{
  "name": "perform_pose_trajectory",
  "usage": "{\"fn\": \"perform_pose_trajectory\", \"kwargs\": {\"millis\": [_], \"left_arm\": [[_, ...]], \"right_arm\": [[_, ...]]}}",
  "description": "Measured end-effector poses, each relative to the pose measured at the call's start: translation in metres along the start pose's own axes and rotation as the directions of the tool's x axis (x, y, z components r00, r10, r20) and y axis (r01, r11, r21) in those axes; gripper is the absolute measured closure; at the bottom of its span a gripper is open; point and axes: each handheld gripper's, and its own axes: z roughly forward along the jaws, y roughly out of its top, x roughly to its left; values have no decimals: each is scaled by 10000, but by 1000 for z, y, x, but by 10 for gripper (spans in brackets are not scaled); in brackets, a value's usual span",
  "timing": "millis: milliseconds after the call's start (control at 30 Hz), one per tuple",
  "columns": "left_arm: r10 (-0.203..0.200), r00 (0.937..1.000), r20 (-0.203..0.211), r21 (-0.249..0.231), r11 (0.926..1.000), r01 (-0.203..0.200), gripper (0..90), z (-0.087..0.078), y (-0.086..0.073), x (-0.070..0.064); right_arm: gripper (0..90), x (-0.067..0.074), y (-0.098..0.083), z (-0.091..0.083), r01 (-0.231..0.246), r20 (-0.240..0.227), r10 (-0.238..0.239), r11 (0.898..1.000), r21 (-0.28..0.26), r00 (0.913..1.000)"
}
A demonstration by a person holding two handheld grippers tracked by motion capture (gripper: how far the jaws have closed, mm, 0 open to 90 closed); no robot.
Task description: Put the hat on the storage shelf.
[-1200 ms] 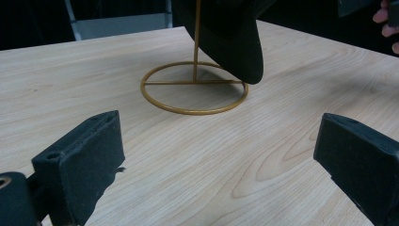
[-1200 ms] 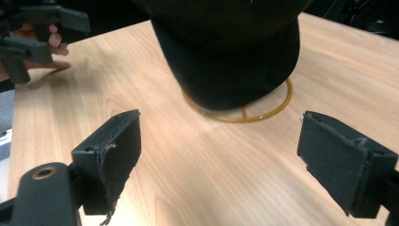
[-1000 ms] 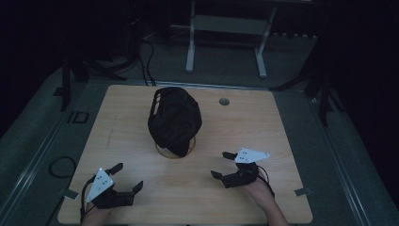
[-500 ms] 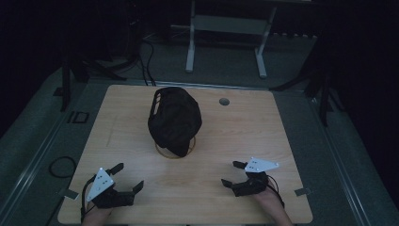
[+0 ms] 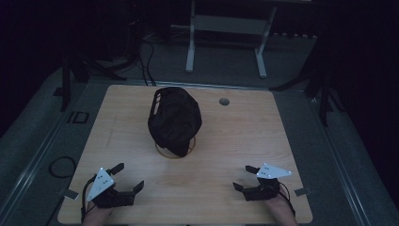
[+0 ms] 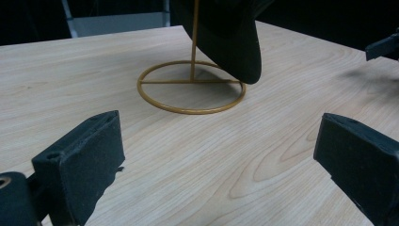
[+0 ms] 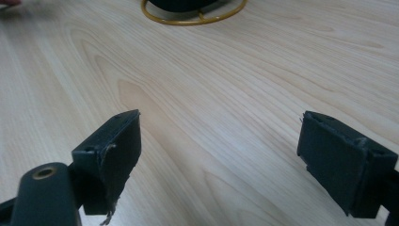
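1. The black cap [image 5: 174, 120] hangs on a gold wire stand [image 6: 191, 87] at the middle of the table [image 5: 282, 136]; its brim dips to just above the base ring.
2. It looks light and soft, so pinch the stiffer brim and lift gently, since the thin stand may tip.
3. Your left gripper [image 5: 128, 178] and right gripper [image 5: 245, 178] both sit near the front edge, jaws spread wide, holding nothing.

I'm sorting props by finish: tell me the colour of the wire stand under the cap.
The stand is gold, a ring base with an upright rod; clearest in the left gripper view.
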Motion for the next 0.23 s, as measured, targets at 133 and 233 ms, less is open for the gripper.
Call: {"fn": "perform_pose_trajectory", "kwargs": {"millis": [133, 233], "left_arm": [[-37, 10000, -3, -25, 10000, 37, 25, 0, 0, 0], [0, 10000, -3, 10, 10000, 0, 25, 0, 0, 0]], "right_arm": [[138, -4, -2, -1, -89, 151, 89, 10000, 3, 9998], [139, -4, -2, -1, -111, 164, 111, 9999, -7, 9998]]}}
